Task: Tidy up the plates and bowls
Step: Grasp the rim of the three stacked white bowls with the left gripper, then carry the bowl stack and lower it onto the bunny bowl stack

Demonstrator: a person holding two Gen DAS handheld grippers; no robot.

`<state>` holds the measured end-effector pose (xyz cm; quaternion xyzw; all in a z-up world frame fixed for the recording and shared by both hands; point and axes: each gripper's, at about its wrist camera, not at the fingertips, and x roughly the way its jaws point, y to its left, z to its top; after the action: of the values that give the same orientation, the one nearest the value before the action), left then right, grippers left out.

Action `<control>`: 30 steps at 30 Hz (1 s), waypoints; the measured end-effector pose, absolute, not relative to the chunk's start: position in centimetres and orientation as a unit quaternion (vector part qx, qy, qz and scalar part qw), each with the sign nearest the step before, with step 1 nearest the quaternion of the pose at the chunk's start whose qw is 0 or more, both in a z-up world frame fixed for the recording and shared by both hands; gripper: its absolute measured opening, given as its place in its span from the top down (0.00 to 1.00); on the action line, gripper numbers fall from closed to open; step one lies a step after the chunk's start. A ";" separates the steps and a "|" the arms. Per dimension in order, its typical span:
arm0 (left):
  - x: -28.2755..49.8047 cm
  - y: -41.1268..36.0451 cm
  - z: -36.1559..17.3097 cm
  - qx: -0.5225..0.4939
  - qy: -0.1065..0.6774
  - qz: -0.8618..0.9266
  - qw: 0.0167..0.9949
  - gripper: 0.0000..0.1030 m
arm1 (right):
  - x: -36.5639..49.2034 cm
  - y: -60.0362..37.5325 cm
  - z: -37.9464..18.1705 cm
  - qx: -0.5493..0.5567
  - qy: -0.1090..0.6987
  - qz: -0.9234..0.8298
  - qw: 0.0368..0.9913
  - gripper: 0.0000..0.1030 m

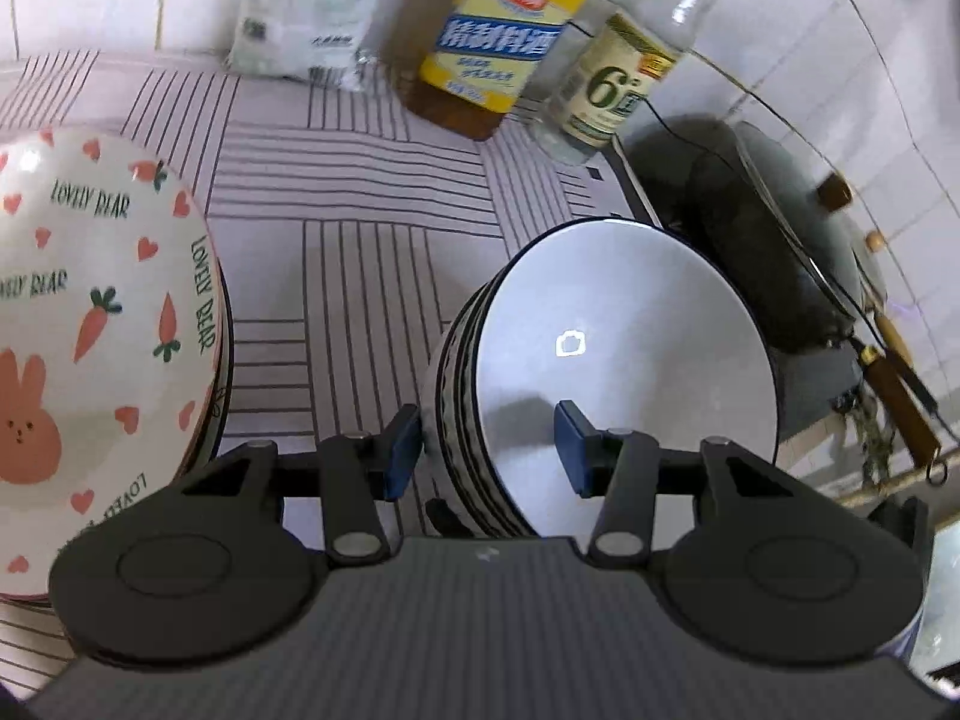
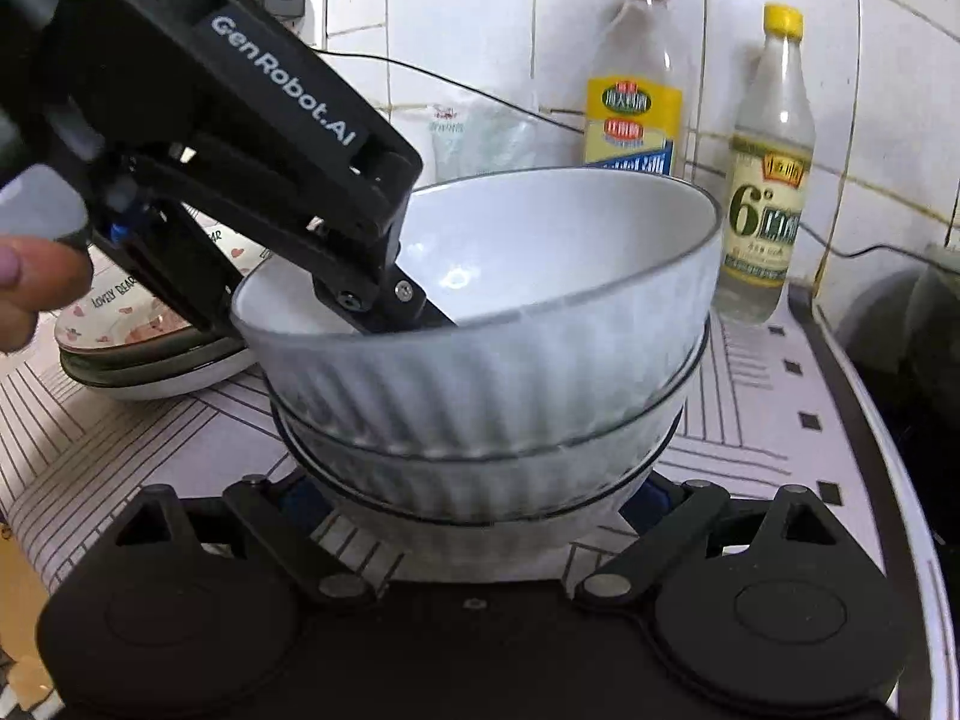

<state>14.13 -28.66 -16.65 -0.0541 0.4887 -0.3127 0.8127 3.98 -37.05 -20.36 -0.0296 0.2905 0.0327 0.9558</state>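
While open jaws straddle its rim, the bowl stack (image 1: 606,360) hides its base.

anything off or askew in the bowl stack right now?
Yes: the top bowl sits tilted in the bowl stack, its left rim lower, not nested flat. The left gripper straddles that rim, one finger inside the bowl, jaws apart. No spills or chips visible. The plates look evenly stacked.

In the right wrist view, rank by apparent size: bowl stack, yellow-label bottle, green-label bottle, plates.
1. bowl stack, though nearest the camera
2. yellow-label bottle and green-label bottle: too alike to rank
3. plates: partly hidden, unsure
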 end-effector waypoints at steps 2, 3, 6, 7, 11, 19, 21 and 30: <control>13.7 -28.7 -16.0 -0.044 0.485 -0.318 0.813 0.55 | 3.6 -36.8 -19.7 -0.032 0.289 0.032 0.956 0.06; 13.5 -28.4 -15.5 -0.046 0.485 -0.320 0.812 0.56 | 3.4 -36.7 -19.3 -0.031 0.287 0.032 0.957 0.06; 12.9 -27.4 -14.2 -0.062 0.487 -0.320 0.810 0.56 | 2.8 -36.3 -17.8 -0.018 0.280 0.035 0.959 0.06; 12.7 -26.9 -13.8 -0.065 0.486 -0.320 0.811 0.56 | 2.6 -36.1 -17.3 -0.012 0.277 0.036 0.960 0.06; 11.8 -25.0 -11.7 -0.078 0.477 -0.309 0.819 0.56 | 2.1 -34.6 -15.2 -0.020 0.262 0.049 0.964 0.06; 10.4 -19.7 -8.4 -0.083 0.447 -0.269 0.849 0.56 | 3.6 -30.9 -12.9 -0.053 0.234 0.116 0.964 0.06; 10.4 -18.4 -7.9 -0.080 0.441 -0.257 0.856 0.56 | 4.4 -29.7 -12.6 -0.064 0.226 0.132 0.963 0.06; 11.7 -13.0 -7.1 -0.064 0.439 -0.203 0.873 0.56 | 8.3 -24.5 -13.0 -0.083 0.213 0.185 0.956 0.06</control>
<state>11.69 -13.02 -7.06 -0.0642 0.4391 -0.2027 0.8729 8.34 -24.54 -13.04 -0.0826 0.2132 0.1848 0.9558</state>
